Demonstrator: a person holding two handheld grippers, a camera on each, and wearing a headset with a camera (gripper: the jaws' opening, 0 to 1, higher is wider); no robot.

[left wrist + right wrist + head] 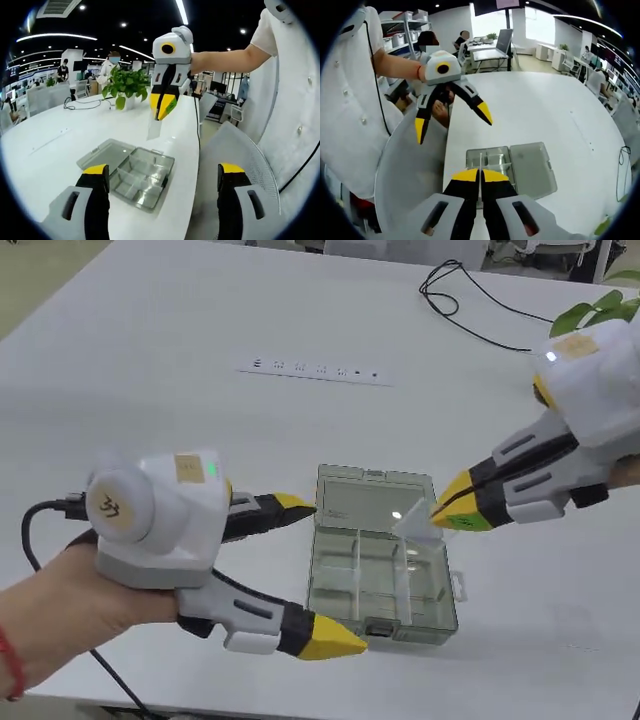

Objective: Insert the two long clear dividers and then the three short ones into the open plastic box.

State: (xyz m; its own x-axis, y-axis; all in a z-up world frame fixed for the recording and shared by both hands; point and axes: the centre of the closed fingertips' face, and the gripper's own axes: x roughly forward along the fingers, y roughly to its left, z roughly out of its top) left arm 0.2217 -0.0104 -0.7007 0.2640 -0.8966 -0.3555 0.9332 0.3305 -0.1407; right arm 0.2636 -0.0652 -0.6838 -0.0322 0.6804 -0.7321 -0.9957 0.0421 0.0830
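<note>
White counter [150,320] is spread under the work, with a white power strip [318,370] lying flat on it, and a black cable [470,310] looped near the far edge beside a green plant [600,310]. Near the counter's front edge the open plastic box [380,585] is set, its lid [375,490] laid back flat; clear partitions are seen standing inside it. The left tongs [325,573] are spread wide and carry nothing, one jaw beside the box's left wall and the other at its front corner. The right tongs [445,510] are pressed together on a clear divider [418,525], which is held tilted over the box's far right part. From the left gripper view the divider is seen hanging below the yellow tips, apart from the box beneath. An open office is shown by the gripper views: strip lights on a dark ceiling, desks, chairs and people far behind. In the right gripper view the divider is hidden by the closed jaws.
</note>
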